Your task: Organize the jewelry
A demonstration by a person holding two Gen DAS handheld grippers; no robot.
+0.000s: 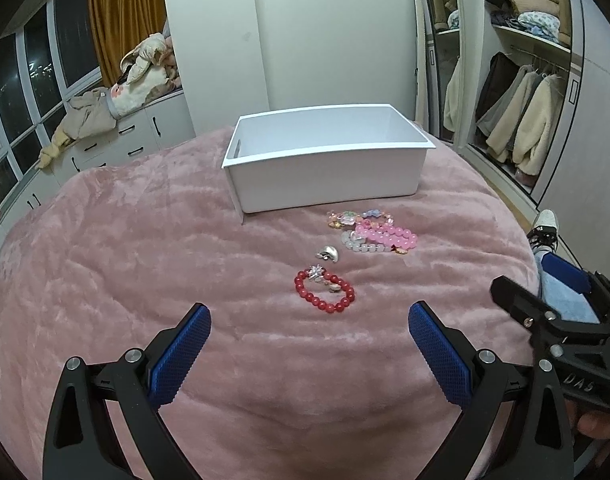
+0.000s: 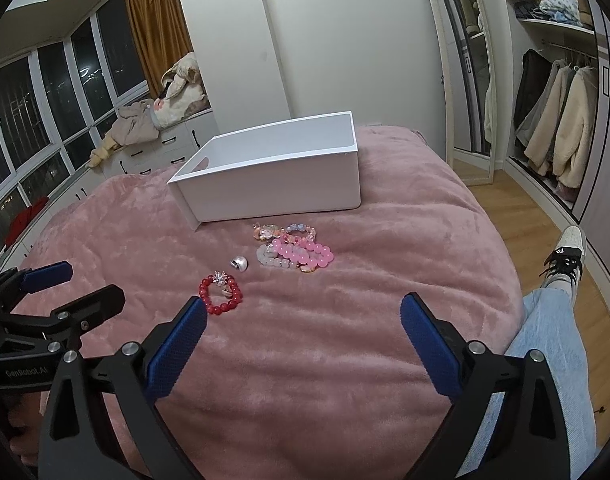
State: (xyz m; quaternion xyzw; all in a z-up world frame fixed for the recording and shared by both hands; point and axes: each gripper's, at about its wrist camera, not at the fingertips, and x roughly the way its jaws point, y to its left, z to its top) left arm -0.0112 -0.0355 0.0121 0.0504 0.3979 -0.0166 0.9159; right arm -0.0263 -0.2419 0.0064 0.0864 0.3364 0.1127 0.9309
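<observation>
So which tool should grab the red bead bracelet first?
Probably left. The red bead bracelet lies centred just ahead of the open left tool; for the open right tool, it sits off toward its left finger.

- We are in a home bedroom: a bed (image 1: pixel 105 240) under a pink plush blanket.
- We see an open wardrobe (image 2: pixel 557 120) with hung coats, a standing mirror (image 2: pixel 469 80), and mustard curtains (image 1: pixel 121 12) by big windows.

A bed with a fuzzy pink blanket (image 1: pixel 145 240) holds everything. Just ahead of the left tongs (image 1: pixel 309 330) lies a red bead bracelet (image 1: pixel 325 289). A little past it sits a small silver piece (image 1: pixel 328 255). Farther ahead is a heap of pink and pale bracelets (image 1: pixel 375 232), then a white box (image 1: pixel 325 184).
</observation>
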